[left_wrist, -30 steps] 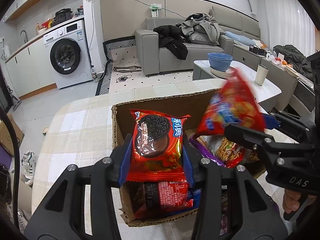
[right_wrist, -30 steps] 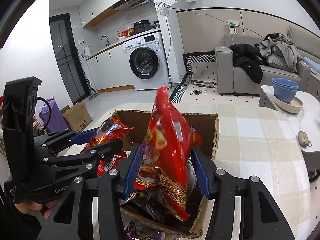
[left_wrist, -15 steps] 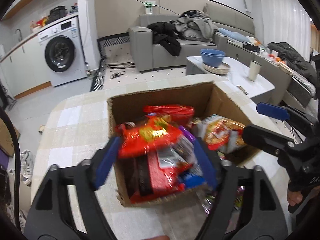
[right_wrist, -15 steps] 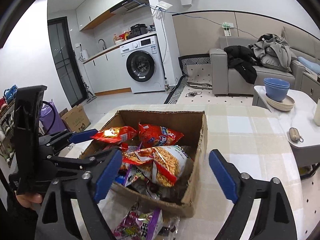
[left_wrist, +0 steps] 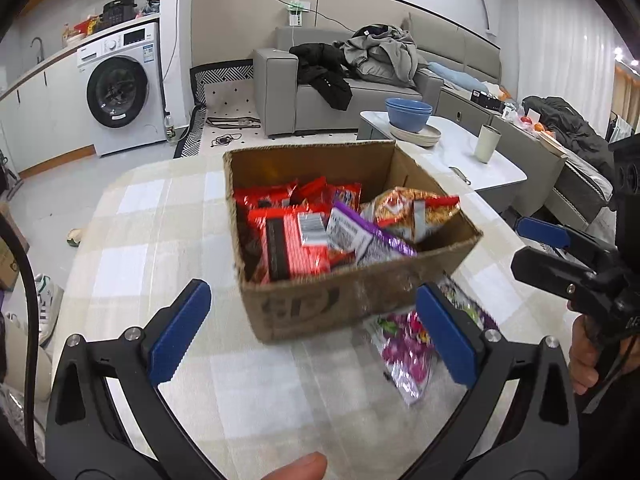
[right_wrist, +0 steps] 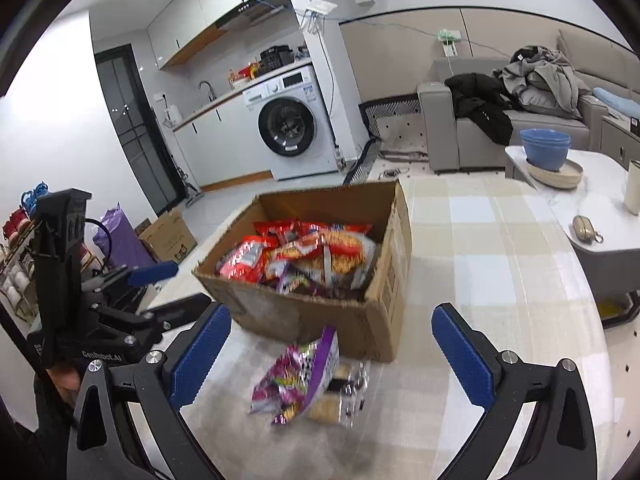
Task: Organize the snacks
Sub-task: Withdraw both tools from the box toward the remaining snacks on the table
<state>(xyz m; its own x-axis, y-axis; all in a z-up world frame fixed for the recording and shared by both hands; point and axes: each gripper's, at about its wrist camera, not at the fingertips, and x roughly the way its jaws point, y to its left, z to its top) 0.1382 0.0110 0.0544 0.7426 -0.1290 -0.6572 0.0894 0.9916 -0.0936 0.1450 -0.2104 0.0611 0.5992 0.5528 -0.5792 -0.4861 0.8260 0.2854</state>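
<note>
A cardboard box (left_wrist: 360, 300) (right_wrist: 380, 320) stands on the checked tablecloth, filled with several snack packets: red ones (left_wrist: 292, 244), a purple one (left_wrist: 364, 236) and a noodle snack bag (left_wrist: 416, 212) (right_wrist: 332, 252). A purple snack packet (left_wrist: 404, 344) (right_wrist: 300, 372) and a clear-wrapped packet (right_wrist: 344, 392) lie on the table in front of the box. My left gripper (left_wrist: 312, 332) is open and empty, pulled back in front of the box. My right gripper (right_wrist: 332, 352) is open and empty above the loose packets.
The table (left_wrist: 160, 240) has a beige checked cloth. A white side table (left_wrist: 448, 148) with blue bowls (left_wrist: 408, 112) and a cup (left_wrist: 486, 142) stands to the right. A washing machine (left_wrist: 120, 88) and a grey sofa (left_wrist: 360, 80) are behind.
Both grippers opened and dropped their packets into the box, the left a red cookie packet, the right a red noodle snack bag. Both then drew back from the box.
</note>
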